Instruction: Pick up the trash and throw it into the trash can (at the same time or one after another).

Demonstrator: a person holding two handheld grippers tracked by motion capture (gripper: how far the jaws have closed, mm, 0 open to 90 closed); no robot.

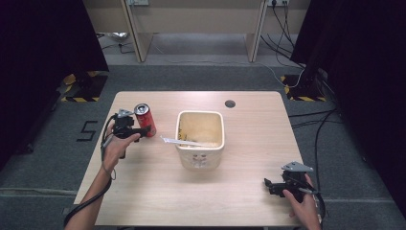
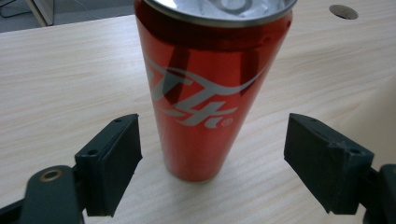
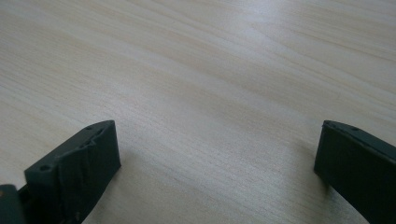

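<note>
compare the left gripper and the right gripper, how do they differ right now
The left gripper has a red soda can standing upright between its jaws; the right gripper has bare wooden table between its own. The left is by the white bin; the right is at the near right corner. Both are open.

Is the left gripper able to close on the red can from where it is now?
Probably yes. The left gripper is open, with a jaw on each side of the upright red can, and nothing lies between them on the table.
</note>
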